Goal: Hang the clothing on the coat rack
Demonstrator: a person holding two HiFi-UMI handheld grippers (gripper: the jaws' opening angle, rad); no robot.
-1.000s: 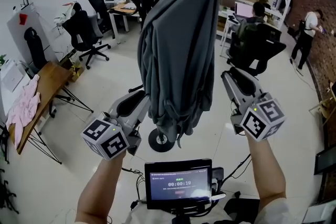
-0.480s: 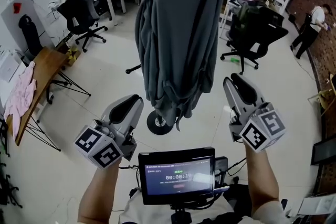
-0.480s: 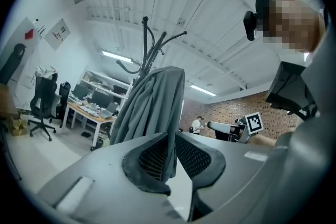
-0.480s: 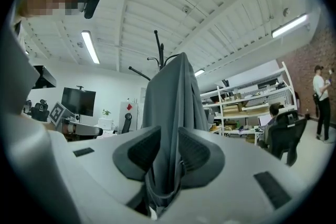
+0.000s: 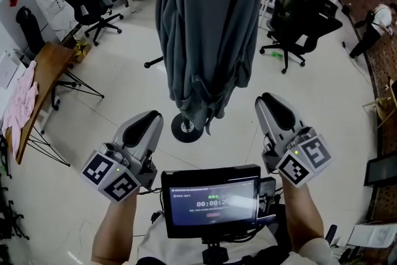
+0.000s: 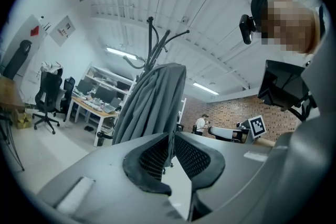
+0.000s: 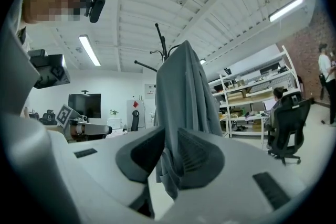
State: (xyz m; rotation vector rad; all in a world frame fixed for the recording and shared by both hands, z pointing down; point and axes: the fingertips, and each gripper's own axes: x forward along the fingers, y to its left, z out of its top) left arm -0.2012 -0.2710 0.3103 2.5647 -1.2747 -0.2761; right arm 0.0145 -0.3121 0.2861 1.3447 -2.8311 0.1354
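Grey clothing (image 5: 211, 28) already draped over the top of the coat rack (image 5: 185, 129), ahead of both pairs of fingers and higher than them, well apart from either. Hanging in long folds, the hem bunched just above the round foot of the rack.

Jaws of the left gripper (image 5: 151, 116): just been closing, now almost together with only a thin slit left, holding nothing. Jaws of the right gripper (image 5: 265, 100): also just been closing, a narrow gap left, holding nothing. Grey fabric visible through that gap, but far beyond the pads, not between them.

Judged as the letting go and drawing back, the hanging itself nearly done. To do it well:
- Keep both pairs of fingers low and to each side of the hem, never under it, so as not to catch a fold and drag the clothing down.
- Look once at the top before leaving. Impossible from here to tell the bearing hook or the firmness of the hold.
- In case of slipping, open wide first, then take the upper part, not the hem.

Containers: none close to the fingers. Far beyond the right fingers, a shelf unit (image 7: 247, 94) with brown boxes or the like, too small to tell.
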